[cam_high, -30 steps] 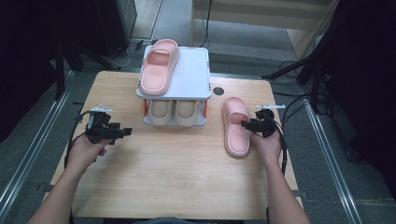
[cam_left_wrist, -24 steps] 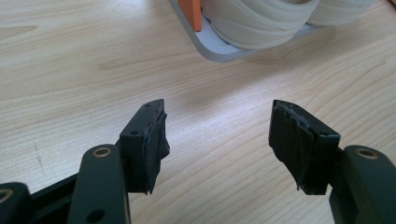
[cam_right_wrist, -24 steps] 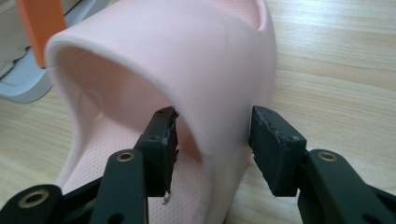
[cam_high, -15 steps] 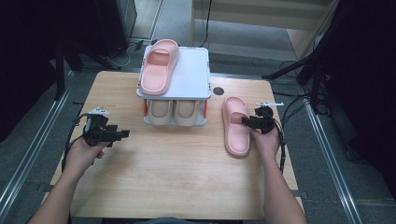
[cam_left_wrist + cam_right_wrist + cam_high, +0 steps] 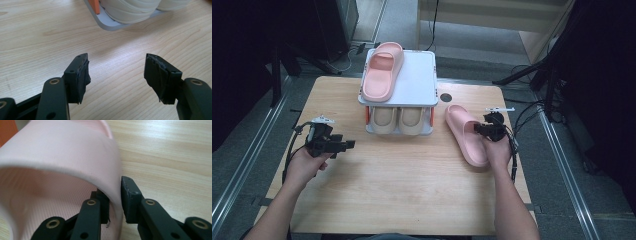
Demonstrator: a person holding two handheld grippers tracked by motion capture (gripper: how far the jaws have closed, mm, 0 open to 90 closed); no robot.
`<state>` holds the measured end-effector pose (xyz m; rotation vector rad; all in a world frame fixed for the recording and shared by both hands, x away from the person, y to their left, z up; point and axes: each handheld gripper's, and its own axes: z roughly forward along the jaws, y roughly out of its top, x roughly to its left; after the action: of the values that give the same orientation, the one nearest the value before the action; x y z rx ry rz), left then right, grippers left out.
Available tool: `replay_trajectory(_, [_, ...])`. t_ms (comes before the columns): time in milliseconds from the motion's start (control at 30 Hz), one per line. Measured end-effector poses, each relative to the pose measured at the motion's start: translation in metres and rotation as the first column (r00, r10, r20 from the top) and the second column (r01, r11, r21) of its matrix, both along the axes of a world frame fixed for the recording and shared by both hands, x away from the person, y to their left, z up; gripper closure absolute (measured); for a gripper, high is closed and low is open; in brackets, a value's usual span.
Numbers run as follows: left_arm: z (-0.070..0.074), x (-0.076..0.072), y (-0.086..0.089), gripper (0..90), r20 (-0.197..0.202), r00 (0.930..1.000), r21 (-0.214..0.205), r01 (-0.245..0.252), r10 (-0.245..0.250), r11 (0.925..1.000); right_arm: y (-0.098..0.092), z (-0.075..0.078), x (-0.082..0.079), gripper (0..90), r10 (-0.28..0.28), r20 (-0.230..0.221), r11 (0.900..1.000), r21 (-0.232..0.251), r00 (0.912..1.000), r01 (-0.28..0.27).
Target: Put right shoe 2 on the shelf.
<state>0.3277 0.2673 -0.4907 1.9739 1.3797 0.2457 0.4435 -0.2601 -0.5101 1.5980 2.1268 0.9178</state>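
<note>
Pink rubber slide sandal (image 5: 465,133) is lying on the right part of the pale wooden table (image 5: 402,185), just right of the white two-tier shoe rack (image 5: 414,82), with its toe end nearer the rack and its heel end nearer the person. The right gripper (image 5: 479,129) is reaching in from the sandal's right side, and its jaws have just been closing: in the right gripper view one black jaw is sitting inside the strap's arch and the other outside it, with the side wall of the strap (image 5: 75,152) pinched between the pads, so the right gripper is gripping the sandal by its strap. The person's right hand (image 5: 498,150) is resting beside the sandal's heel end.

A second pink slide sandal (image 5: 383,71) is lying on the rack's top shelf, towards its left side, and a pair of beige slide sandals (image 5: 398,119) is sitting side by side on the lower shelf.

The left gripper (image 5: 346,145) is hovering over bare wood on the left part of the table, well apart from the rack, pointing towards the middle. In the left gripper view its jaws are standing wide apart with nothing between them, and the rack's lower corner with an orange post (image 5: 95,6) is showing beyond them.
</note>
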Motion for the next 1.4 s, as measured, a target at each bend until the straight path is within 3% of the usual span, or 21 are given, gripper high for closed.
replay_trajectory(200, [0.0, -0.001, -0.006, 36.7, 0.002, 0.9995, -0.005, 0.032, -0.032, 0.9995, 0.008, 0.008, 0.0, 82.0, -0.022, -0.035, 0.9992, -0.035, 0.9992, 0.02])
replay_trajectory(333, [0.001, -0.001, -0.008, 36.8, 0.003, 0.9992, -0.016, 0.039, -0.039, 0.9991, 0.011, 0.021, -0.001, 82.2, -0.027, -0.007, 0.9985, -0.048, 0.9996, 0.027])
replay_trajectory(467, [-0.001, 0.0, -0.01, 36.8, -0.005, 0.9984, -0.008, 0.056, -0.056, 0.9984, 0.013, 0.037, 0.003, 82.2, -0.019, 0.012, 0.995, -0.097, 0.9998, 0.02])
replay_trajectory(867, [-0.002, 0.0, -0.011, 36.2, -0.019, 0.9973, 0.011, 0.071, -0.071, 0.9974, 0.006, 0.071, 0.017, 81.9, -0.078, 0.013, 0.9938, -0.078, 0.9969, 0.079])
replay_trajectory(1000, [-0.003, 0.0, -0.012, 36.0, -0.018, 0.9974, 0.013, 0.07, -0.07, 0.9975, 0.007, 0.086, 0.023, 81.7, -0.077, 0.006, 0.9958, -0.05, 0.997, 0.077])
replay_trajectory(1400, [-0.004, 0.001, -0.008, 36.0, -0.025, 0.9974, 0.011, 0.069, -0.068, 0.9976, 0.024, 0.141, 0.043, 81.4, -0.069, 0.031, 0.9928, -0.095, 0.9971, 0.072])
